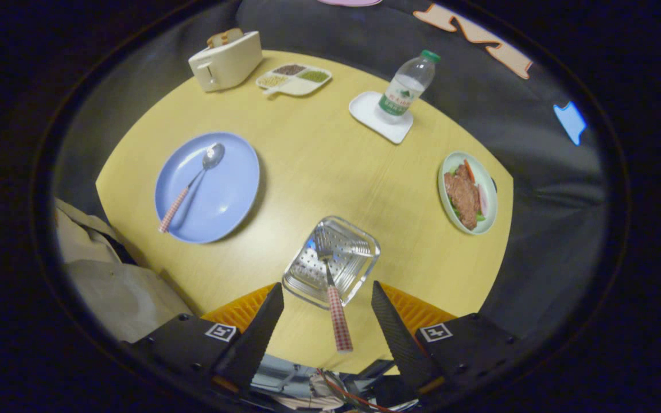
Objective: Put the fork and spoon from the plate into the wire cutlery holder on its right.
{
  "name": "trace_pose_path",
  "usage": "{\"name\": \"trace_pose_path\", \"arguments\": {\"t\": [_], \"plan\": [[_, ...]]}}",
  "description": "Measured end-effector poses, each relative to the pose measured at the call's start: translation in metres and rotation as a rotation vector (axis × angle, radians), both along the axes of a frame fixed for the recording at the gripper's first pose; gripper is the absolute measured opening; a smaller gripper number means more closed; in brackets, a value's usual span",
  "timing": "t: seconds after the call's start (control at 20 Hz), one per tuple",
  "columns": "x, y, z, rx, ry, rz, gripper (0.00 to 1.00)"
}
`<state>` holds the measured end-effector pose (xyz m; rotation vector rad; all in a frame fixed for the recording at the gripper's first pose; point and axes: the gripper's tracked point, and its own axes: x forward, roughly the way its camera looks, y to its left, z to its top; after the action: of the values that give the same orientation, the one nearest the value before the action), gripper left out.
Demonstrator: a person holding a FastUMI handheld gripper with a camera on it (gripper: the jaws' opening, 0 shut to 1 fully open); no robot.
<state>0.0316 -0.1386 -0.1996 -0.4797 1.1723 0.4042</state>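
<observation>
- The gripper (327, 301) hangs above the table, fingers spread wide and empty.
- Between them stands the fork (336, 310), head down in the holder (359, 244), likely just released.
- Beyond, to the left, the spoon (193, 183) lies on the blue plate (233, 189), next to fetch.
- The yellow table (319, 166) also carries a toaster (227, 60) and a bottle (408, 86) at its far side.

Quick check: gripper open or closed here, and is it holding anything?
Gripper: open, holding nothing; the fork stands in the cutlery holder, its handle between the spread fingers, untouched.
</observation>
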Motion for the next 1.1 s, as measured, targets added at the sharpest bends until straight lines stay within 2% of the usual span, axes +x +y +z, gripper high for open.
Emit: {"name": "trace_pose_path", "arguments": {"t": [0.45, 0.65, 0.8, 1.1], "plan": [[-0.001, 0.091, 0.024, 0.304, -0.254, -0.153, 0.98], [0.0, 0.115, 0.027, 0.37, -0.38, -0.21, 0.98], [-0.01, 0.136, 0.02, 0.431, -0.404, -0.265, 0.98], [-0.034, 0.177, -0.018, 0.41, -0.382, -0.211, 0.99]]}}
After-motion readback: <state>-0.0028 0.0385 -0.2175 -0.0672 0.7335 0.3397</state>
